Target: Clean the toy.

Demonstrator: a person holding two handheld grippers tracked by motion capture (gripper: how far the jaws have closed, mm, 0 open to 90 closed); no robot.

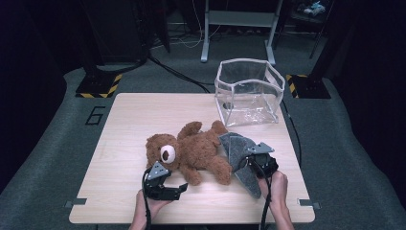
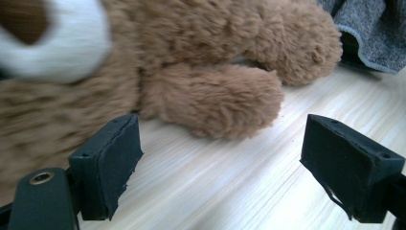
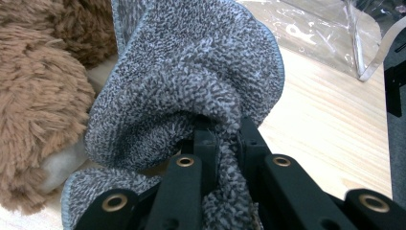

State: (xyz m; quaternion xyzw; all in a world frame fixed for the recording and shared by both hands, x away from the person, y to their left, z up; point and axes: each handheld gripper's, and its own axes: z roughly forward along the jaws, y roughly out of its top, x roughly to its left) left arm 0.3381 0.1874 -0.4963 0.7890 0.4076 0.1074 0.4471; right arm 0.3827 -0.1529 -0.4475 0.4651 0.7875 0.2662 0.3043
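Grey terry cloth (image 1: 242, 160) lies rumpled near the right front of the pale wooden table (image 1: 129, 120), a fold of it pinched between the nearly closed jaws of the right gripper (image 3: 224, 132). At the near left, the left gripper (image 2: 225, 167) hovers with jaws spread wide and nothing between them, just beside the fluffy brown teddy bear (image 1: 191, 151) sprawled mid-table and touching the cloth. Farther right stands a clear plastic box (image 1: 248, 91). Beyond, grey carpet (image 1: 57, 139), cables, and a metal frame (image 1: 239, 24) recede into the dark.
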